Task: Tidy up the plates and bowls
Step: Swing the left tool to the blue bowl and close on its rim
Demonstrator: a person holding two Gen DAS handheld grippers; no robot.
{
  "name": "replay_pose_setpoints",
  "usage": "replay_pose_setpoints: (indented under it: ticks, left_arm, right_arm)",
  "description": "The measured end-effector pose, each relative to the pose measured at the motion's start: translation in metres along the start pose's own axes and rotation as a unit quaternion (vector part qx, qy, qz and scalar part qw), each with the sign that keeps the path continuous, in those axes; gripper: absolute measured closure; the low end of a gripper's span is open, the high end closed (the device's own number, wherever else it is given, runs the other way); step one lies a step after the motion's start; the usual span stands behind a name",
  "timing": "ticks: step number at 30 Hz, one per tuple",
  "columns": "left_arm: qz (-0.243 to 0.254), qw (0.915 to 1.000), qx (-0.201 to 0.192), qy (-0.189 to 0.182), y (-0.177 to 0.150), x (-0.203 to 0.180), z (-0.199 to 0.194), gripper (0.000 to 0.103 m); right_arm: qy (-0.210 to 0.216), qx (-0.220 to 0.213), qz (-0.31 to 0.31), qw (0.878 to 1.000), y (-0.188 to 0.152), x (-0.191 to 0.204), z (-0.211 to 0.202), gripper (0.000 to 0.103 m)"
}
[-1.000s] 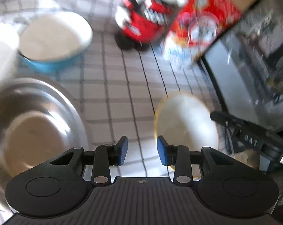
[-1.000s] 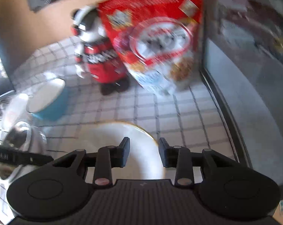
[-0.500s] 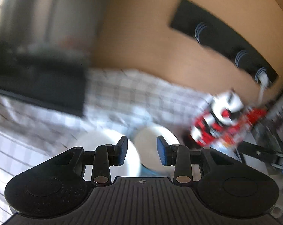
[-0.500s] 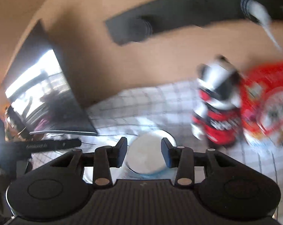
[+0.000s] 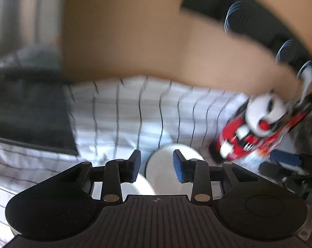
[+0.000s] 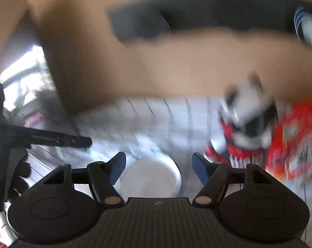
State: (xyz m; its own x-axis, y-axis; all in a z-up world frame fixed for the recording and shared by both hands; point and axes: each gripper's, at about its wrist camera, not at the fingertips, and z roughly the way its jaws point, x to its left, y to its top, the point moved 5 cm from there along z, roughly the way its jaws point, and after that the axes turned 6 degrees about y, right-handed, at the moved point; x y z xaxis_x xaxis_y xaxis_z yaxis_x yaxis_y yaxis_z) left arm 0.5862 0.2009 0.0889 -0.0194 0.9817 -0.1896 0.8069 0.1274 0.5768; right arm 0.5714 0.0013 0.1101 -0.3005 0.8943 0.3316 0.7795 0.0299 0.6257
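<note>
Both views heavily motion-blurred. Left gripper partly apart, blue pads with a clear gap, nothing pinched between them, so it's released; it hangs above the checked tablecloth. Seen through and below its gap: a round white bowl sitting on the cloth, and just left of it, partly hidden under the gripper body, a second white dish whose rim seems to touch or overlap the bowl; can't tell which, too blurred. Right gripper jaws are opening, fingers splayed wide, nothing between the pads; the white bowl lies on the cloth below the gap, not gripped. In the right wrist view the other gripper's black finger pokes in from the left edge, with a dark-gloved hand below it. Right of the bowl stands a red, white and black figure toy, in the right wrist view also blurred, with a red cereal box just beside it on its right. Tan wall behind the table, with a black strip mounted on it. Dark flat panel on the cloth at far left in the left wrist view. Bright window area at left in the right wrist view.
</note>
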Motion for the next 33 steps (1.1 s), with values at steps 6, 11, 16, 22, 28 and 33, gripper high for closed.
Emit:
replay_pose_setpoints:
  ticks: [6, 11, 16, 22, 28, 33]
  left_arm:
    - [0.038, 0.9971, 0.057, 0.033, -0.001, 0.002, 0.071, 0.066]
    - [0.031, 0.9942, 0.101, 0.019, 0.002, 0.013, 0.109, 0.066]
    - [0.034, 0.9909, 0.13, -0.005, -0.003, 0.015, 0.13, 0.065]
    - [0.033, 0.9851, 0.163, -0.045, -0.013, 0.011, 0.147, 0.066]
    - [0.035, 0.9833, 0.172, -0.046, -0.017, -0.003, 0.148, 0.057]
    - [0.032, 0.9795, 0.188, -0.066, -0.026, -0.027, 0.149, 0.054]
  right_arm:
    - [0.03, 0.072, 0.051, 0.996, -0.045, -0.033, 0.048, 0.034]
    - [0.041, 0.099, 0.094, 0.99, -0.053, -0.049, 0.086, 0.037]
    - [0.046, 0.114, 0.139, 0.983, -0.057, -0.059, 0.112, 0.038]
    - [0.055, 0.13, 0.174, 0.975, -0.064, -0.065, 0.14, 0.061]
    - [0.065, 0.148, 0.16, 0.974, -0.071, -0.064, 0.141, 0.071]
    - [0.044, 0.148, 0.152, 0.976, -0.08, -0.076, 0.125, 0.071]
